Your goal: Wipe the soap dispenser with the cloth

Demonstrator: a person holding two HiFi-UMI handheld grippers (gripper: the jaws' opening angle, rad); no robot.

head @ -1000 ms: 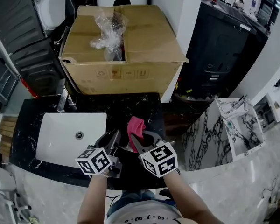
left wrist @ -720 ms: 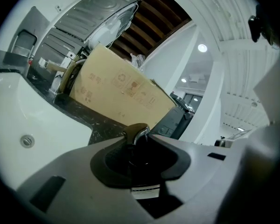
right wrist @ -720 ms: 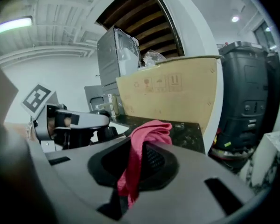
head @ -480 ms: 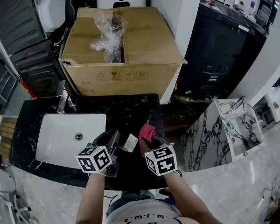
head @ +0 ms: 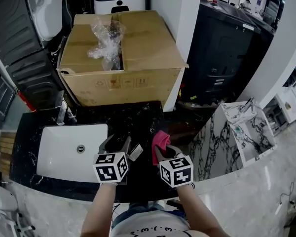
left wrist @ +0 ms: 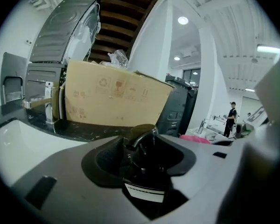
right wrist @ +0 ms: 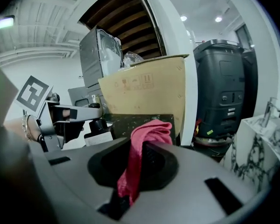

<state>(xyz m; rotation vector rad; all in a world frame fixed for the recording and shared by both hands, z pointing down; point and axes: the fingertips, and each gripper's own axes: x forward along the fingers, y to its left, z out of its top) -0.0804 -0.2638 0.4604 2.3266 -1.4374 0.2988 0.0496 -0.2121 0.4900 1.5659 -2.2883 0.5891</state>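
Clearance is small: the soap dispenser (head: 135, 152) sits between the jaws of the left tool (head: 119, 144), which have just been opening yet grip its dark body, pump head (left wrist: 142, 132) uppermost and white label (head: 136, 152) turned toward the right side, over the black table (head: 138, 115). The right tool (head: 160, 149) is clamped on the pink cloth (head: 161, 140), and from it the soap dispenser lies at about 9 o'clock, just beside but apart. The wipe likely needs the right hand to carry the cloth leftward onto that label face.
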